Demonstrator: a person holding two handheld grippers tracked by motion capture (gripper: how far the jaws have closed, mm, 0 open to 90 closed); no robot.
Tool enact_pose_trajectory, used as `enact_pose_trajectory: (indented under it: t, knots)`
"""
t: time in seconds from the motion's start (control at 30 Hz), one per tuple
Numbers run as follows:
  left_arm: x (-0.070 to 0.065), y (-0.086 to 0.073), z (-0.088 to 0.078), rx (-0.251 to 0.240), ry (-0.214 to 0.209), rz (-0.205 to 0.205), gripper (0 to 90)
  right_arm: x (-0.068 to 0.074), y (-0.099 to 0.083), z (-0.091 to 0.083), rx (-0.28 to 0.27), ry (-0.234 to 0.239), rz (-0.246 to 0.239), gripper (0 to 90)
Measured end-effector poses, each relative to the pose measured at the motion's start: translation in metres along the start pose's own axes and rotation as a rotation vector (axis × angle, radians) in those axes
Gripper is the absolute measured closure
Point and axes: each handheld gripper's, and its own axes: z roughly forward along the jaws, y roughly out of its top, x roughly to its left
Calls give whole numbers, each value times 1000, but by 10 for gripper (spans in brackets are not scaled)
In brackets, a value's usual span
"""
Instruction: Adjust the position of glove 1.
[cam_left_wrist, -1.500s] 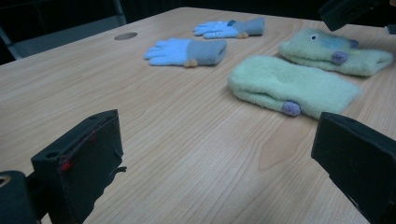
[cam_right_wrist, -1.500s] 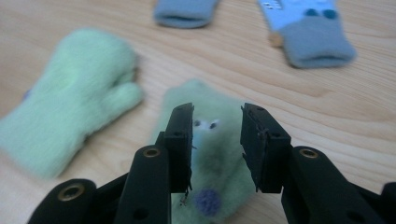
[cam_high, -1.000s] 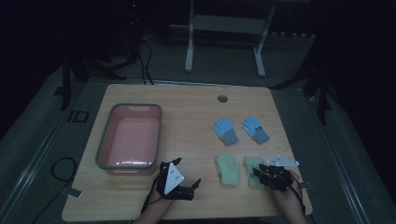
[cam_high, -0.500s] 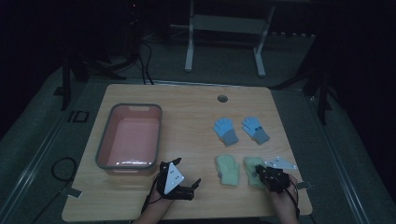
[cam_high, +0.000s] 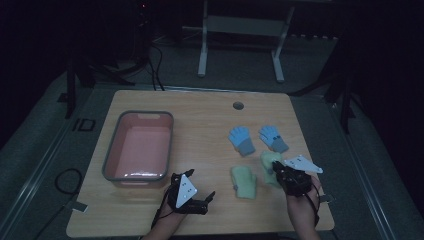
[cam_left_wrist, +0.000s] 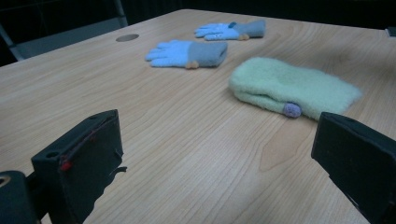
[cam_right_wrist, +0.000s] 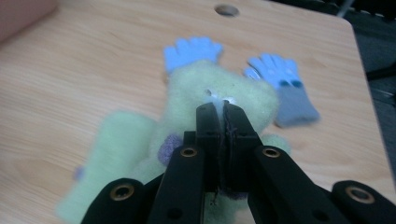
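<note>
Clamping a green mitten (cam_right_wrist: 219, 100), the right hand-held gripper (cam_right_wrist: 223, 109) has just closed its jaws.

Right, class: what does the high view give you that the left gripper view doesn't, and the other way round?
High view: the pink tub, the right tool shut on the held mitten, the left tool from above, and both forearms.
Left gripper view: the left tool's jaws standing wide open close up, the purple dot on the flat mitten, and an orange dot on the near blue glove.
Both: the flat mitten, the two blue gloves, the hole and the table.
</note>
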Motion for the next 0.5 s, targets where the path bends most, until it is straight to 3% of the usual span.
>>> enact_pose_trajectory:
  t: [0.13, 0.33, 0.5]
  knots:
    - [0, 0, 0, -1, 1, -2, 24, 24, 8, 2, -5, 52, -6, 862]
    - [0, 0, 0, -3, -4, 2, 24, 46, 5, 14, 29, 103, -27, 862]
    - [0, 0, 0, -1, -5, 7, 24, 54, -7, 24, 65, 112, -34, 862]
